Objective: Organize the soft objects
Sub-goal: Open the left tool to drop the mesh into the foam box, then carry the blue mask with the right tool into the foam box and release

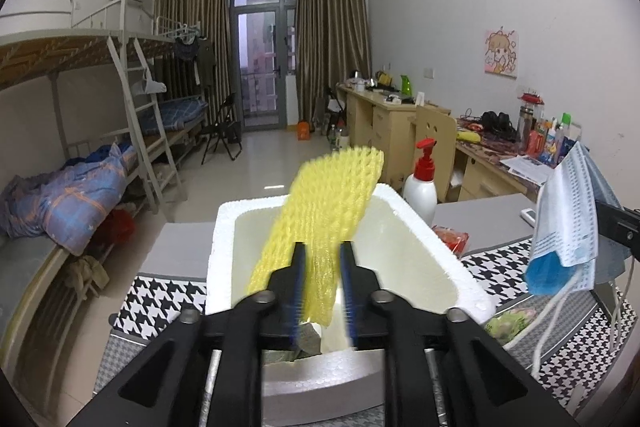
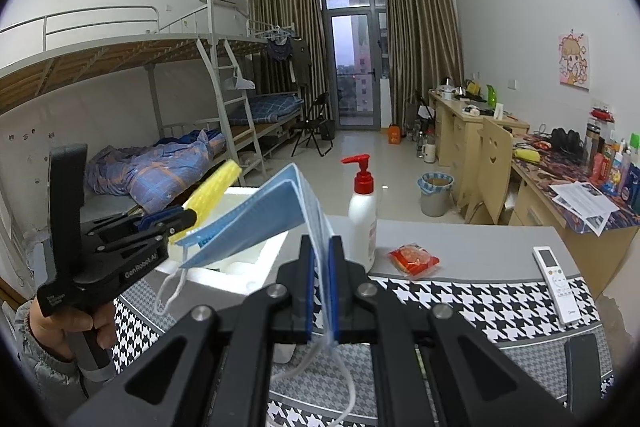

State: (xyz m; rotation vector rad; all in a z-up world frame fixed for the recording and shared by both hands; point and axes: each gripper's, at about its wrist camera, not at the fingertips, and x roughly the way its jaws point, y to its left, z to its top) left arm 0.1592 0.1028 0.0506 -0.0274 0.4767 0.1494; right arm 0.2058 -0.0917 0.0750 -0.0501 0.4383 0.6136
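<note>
We hold the yellow foam net (image 1: pixel 328 211) over the white foam box (image 1: pixel 424 239) with our left gripper (image 1: pixel 323 283). Its jaws stand a little apart with the net between them, so we judge the net is about to drop in. Our right gripper (image 2: pixel 320 291) is clamped tight on a blue face mask (image 2: pixel 260 219), held up near the box's right side; it is not yet stowed. Some crumpled material lies in the box's bottom, though we cannot tell what. A red snack packet (image 2: pixel 414 257) lies on the desk (image 2: pixel 480 247) beyond the houndstooth cloth (image 2: pixel 460 303), beside a pump bottle (image 2: pixel 362 219); a remote (image 2: pixel 556 283) sits near the right edge. Bunk beds (image 2: pixel 192 115) line the room's left wall.
</note>
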